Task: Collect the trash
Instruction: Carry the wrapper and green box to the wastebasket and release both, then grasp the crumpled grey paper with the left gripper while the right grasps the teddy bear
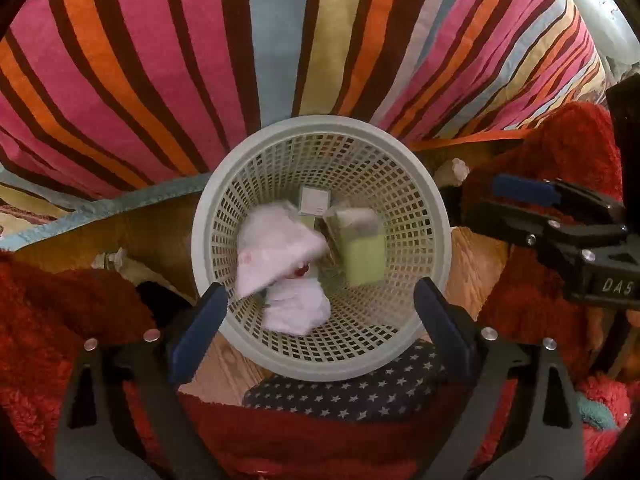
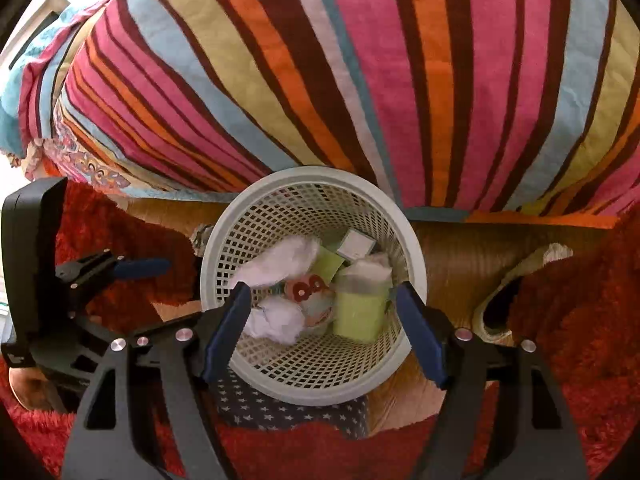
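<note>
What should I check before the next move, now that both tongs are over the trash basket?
1. Left tongs empty: ok, wide open, nothing between the pads.
2. Right tongs empty: ok, also open.
3. Basket upright: ok, rim faces up, standing on the floor beside the striped bedspread.
4. Trash inside the basket: ok, crumpled white paper, green carton and small white box lie within the rim.
5. Leftover trash on the floor: cannot tell, a pale scrap shows behind the basket.
6. Tongs clear of each other: ok, apart.
</note>
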